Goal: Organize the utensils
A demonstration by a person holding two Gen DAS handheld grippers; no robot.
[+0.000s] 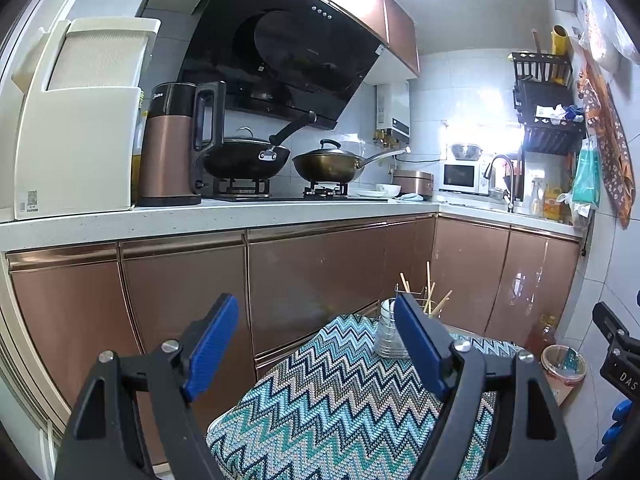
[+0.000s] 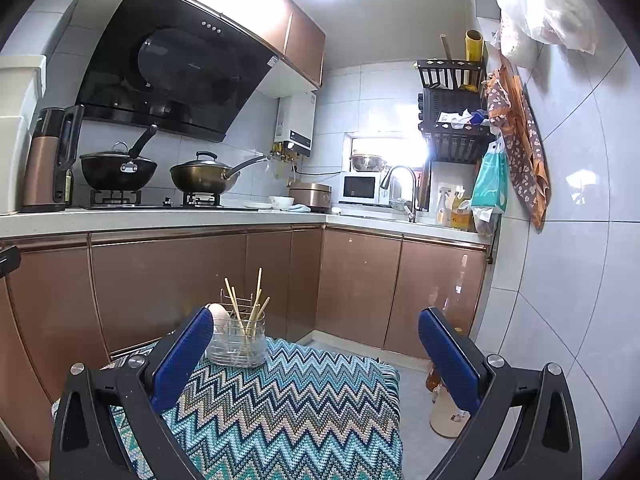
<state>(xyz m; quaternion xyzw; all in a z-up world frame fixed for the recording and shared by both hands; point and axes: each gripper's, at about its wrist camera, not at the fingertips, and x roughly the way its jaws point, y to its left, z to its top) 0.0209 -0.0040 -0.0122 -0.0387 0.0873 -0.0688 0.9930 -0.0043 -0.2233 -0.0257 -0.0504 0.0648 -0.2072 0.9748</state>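
Two hand-held grippers are seen above a small surface covered by a zigzag-patterned cloth (image 2: pixel 288 408) in teal, white and brown. The left gripper (image 1: pixel 316 344) is held with its blue-padded fingers (image 1: pixel 212 344) spread wide, and nothing is pinched between them; only the cloth is seen through the gap. The right gripper (image 2: pixel 316 356) is likewise held wide apart, its blue pads (image 2: pixel 448 360) empty and touching nothing.

A clear utensil holder (image 2: pixel 240 340) is stood upright at the far edge of the cloth. Several wooden chopsticks (image 2: pixel 244 304) are leaned in it at differing angles, their tips fanned upward, and a white spoon (image 2: pixel 220 316) is stood in the same holder on the left side. A thin wire frame is seen rising behind the chopsticks. In the left wrist view the holder is partly hidden behind the gripper's right finger; in the right wrist view it is seen just beside the inner edge of the left finger, though contact cannot be told.

Behind the cloth, copper-coloured cabinet doors (image 2: pixel 168 280) are ranged beneath a pale countertop (image 2: pixel 160 216). On the hob, a black wok (image 2: pixel 118 170) and a bronze wok (image 2: pixel 204 178) are set side by side, each lidded. A bottle (image 2: pixel 444 408) is stood on the floor at the right, near the tiled wall.
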